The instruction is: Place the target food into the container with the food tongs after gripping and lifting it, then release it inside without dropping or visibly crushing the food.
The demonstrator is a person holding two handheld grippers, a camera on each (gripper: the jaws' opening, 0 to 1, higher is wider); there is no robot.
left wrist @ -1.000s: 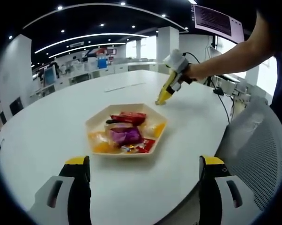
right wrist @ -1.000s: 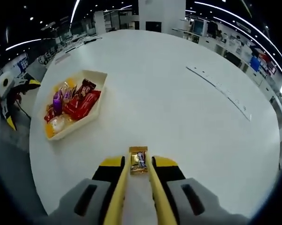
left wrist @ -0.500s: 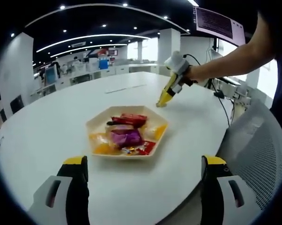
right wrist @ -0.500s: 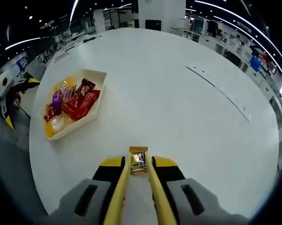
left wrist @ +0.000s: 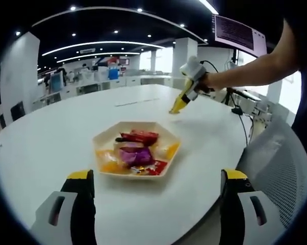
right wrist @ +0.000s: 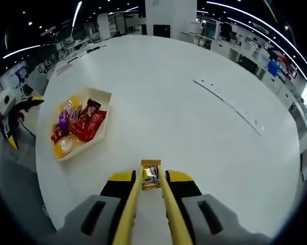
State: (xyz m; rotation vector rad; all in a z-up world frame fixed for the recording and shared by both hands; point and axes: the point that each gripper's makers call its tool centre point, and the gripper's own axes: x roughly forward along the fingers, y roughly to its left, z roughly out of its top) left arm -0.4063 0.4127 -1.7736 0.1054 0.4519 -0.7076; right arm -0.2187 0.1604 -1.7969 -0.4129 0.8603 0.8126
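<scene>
1. The white table (right wrist: 194,122) is wide, and the tray (right wrist: 79,125) sits well apart from the right gripper (right wrist: 151,179).
2. The left gripper (left wrist: 153,178) hangs wide apart and empty near the tray.
3. The right gripper's jaws pinch a small gold snack packet (right wrist: 151,174) by its end; it may slip out in transit, or crush if squeezed harder.

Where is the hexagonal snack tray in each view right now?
Left gripper view: the snack tray sits centre, between the open jaws, on the white table.
Right gripper view: tray at left, far from the gold candy.
Shared landmark: the red wrapper.
</scene>
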